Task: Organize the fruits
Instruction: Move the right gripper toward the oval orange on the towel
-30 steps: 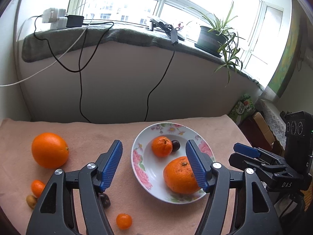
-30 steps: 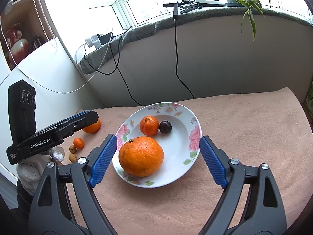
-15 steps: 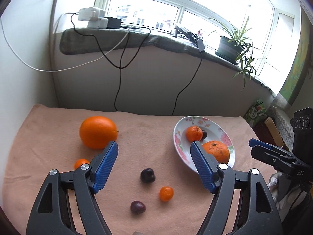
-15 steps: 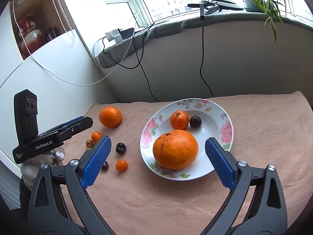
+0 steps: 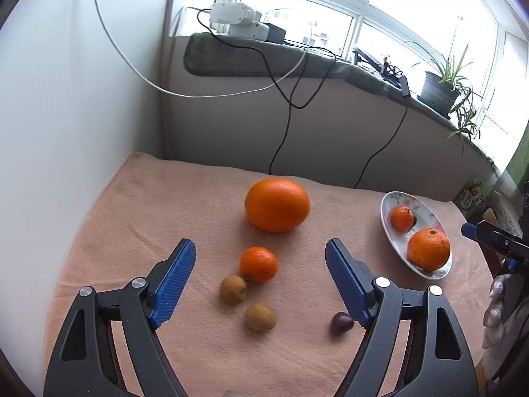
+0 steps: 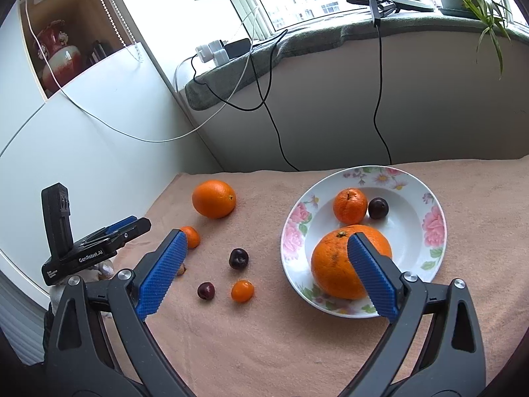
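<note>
Peach-cloth counter [image 5: 158,198] | left hand-held gripper [image 5: 261,284] held apart, empty, small mandarin [image 5: 258,264] between its fingers, big orange [image 5: 277,204] ahead | right hand-held gripper [image 6: 264,274] held apart, empty, flowered plate [image 6: 429,221] ahead-right.

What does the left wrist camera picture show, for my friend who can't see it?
The open left gripper hovers over a pink cloth, framing a small orange and two brown longans. A big orange sits beyond, a dark cherry by the right finger, and a flowered plate holding fruit at right.
</note>
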